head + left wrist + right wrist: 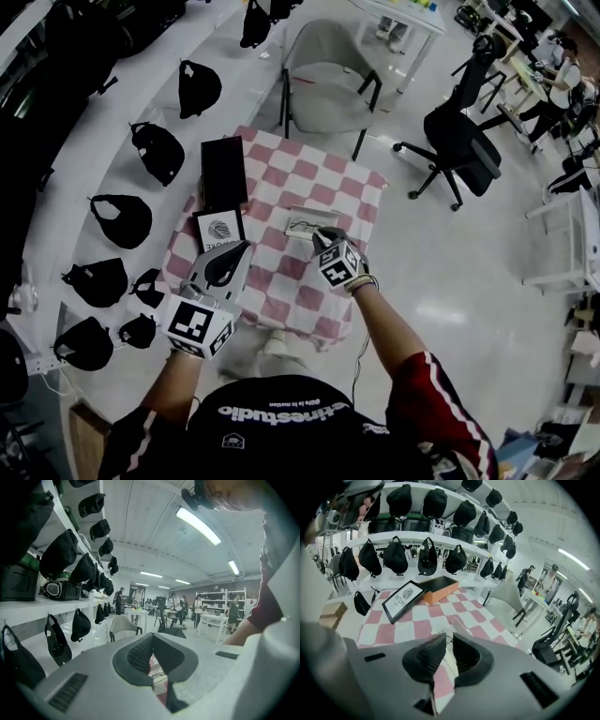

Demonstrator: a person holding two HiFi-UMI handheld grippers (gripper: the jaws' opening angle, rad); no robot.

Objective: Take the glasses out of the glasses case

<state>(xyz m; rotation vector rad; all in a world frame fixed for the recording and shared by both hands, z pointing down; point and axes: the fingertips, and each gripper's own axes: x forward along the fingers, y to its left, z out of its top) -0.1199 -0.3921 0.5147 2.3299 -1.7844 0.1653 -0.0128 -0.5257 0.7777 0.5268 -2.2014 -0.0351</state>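
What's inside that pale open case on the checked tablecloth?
Thin dark-framed glasses lie in the open glasses case. The right gripper reaches over the case's near edge, so whatever lies under its fingers is hidden.

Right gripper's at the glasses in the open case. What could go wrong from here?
The right gripper jaws are almost closed at the thin glasses frame; such a narrow pinch might slip or bend it. The left gripper is away from the case, so the case may lift along.
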